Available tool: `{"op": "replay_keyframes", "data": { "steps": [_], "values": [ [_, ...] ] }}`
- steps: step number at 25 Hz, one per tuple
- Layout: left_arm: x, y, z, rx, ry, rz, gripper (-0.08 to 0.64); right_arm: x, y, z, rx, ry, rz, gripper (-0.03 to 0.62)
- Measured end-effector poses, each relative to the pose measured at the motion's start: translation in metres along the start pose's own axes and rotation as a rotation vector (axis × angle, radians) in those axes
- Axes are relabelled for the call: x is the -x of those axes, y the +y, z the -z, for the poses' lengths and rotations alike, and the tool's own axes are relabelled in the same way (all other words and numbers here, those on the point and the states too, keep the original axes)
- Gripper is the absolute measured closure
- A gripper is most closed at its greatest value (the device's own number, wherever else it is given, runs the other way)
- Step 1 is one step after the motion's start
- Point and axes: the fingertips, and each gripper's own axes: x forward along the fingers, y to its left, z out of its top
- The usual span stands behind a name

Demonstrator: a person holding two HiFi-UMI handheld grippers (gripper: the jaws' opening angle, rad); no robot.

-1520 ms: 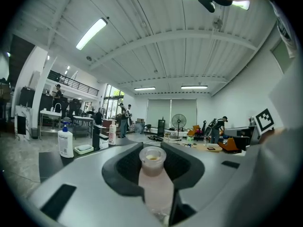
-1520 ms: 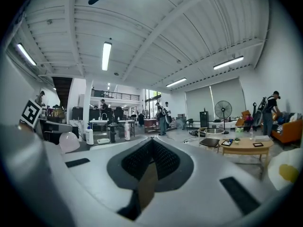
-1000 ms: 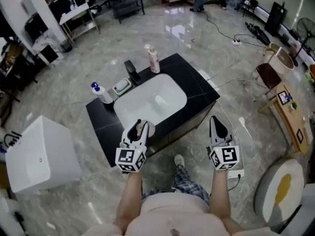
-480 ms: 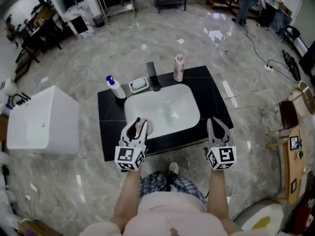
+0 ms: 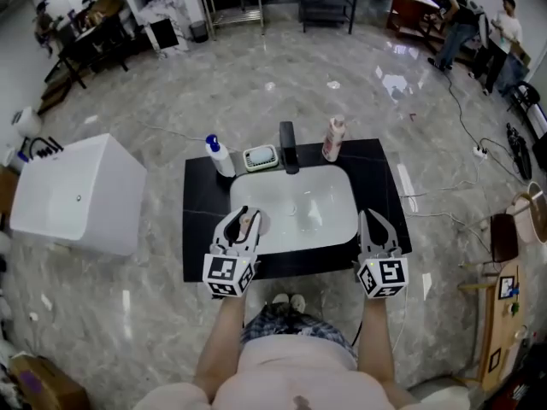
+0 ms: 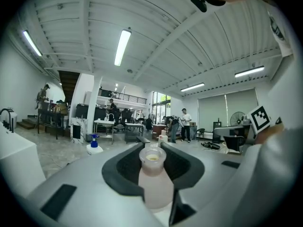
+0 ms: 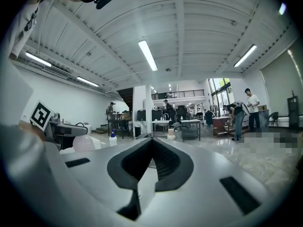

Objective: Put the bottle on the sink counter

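Note:
A small translucent bottle point(image 5: 249, 224) with a pale cap stands upright between the jaws of my left gripper point(image 5: 244, 217), which is shut on it. In the left gripper view the bottle point(image 6: 152, 181) fills the gap, gripped on both sides by the jaws of the left gripper point(image 6: 152, 148). It hangs over the front left part of the black sink counter point(image 5: 201, 229), at the rim of the white basin point(image 5: 299, 207). My right gripper point(image 5: 370, 218) is shut and empty over the counter's front right; in the right gripper view its tips point(image 7: 151, 140) meet.
At the back of the counter stand a black faucet point(image 5: 289, 148), a pink bottle point(image 5: 333, 139), a blue-capped spray bottle point(image 5: 220, 156) and a soap dish point(image 5: 261, 157). A white tub point(image 5: 77, 190) sits on the floor to the left. People point(image 5: 504, 24) stand far back right.
The view has swung round, so the sink counter now lies square ahead instead of skewed. Both grippers have turned with it and sit over its front edge. The left still holds the bottle.

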Motion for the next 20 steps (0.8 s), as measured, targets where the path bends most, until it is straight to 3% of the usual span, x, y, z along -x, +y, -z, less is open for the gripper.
{"op": "replay_keyframes", "data": {
  "steps": [4, 11, 15, 20],
  "values": [
    [0.009, 0.008, -0.002, 0.0, -0.003, -0.066, 0.429, -0.021, 0.013, -0.002, -0.001, -0.001, -0.084, 0.577],
    [0.033, 0.064, 0.015, 0.017, 0.006, -0.204, 0.428, -0.086, 0.086, 0.007, 0.003, 0.005, -0.287, 0.577],
    [0.053, 0.08, 0.011, 0.02, 0.009, -0.264, 0.428, -0.106, 0.143, 0.002, 0.013, 0.011, -0.433, 0.577],
    [0.049, 0.129, 0.015, 0.021, 0.013, -0.317, 0.43, -0.158, 0.226, 0.013, 0.031, 0.03, -0.576, 0.577]
  ]
}}
